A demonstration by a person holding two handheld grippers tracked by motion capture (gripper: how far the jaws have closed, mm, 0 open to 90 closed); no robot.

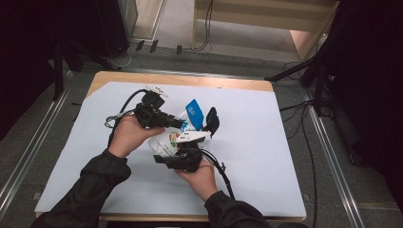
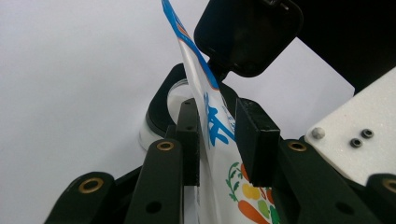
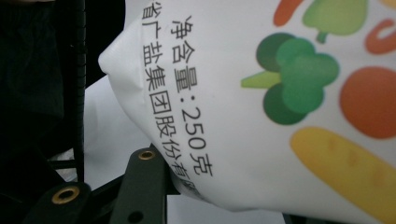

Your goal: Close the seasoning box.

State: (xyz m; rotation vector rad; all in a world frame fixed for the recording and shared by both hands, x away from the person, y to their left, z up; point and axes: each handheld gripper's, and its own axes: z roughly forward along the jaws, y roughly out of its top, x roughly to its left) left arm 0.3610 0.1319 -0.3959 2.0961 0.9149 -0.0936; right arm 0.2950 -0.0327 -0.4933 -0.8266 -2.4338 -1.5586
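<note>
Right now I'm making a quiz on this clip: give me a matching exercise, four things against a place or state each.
Things:
1. bag
2. left tongs
3. right tongs
4. black container

Places or states:
A. on the table behind the bag
B. around the bag's blue-printed top
C. held up between both tongs
D. under the bag's lower end

Pairs: 1-C, 2-B, 3-D, 4-A

The bag (image 3: 261,107) runs off the right gripper view's edges, hiding the right gripper's (image 3: 224,205) far jaw.
</note>
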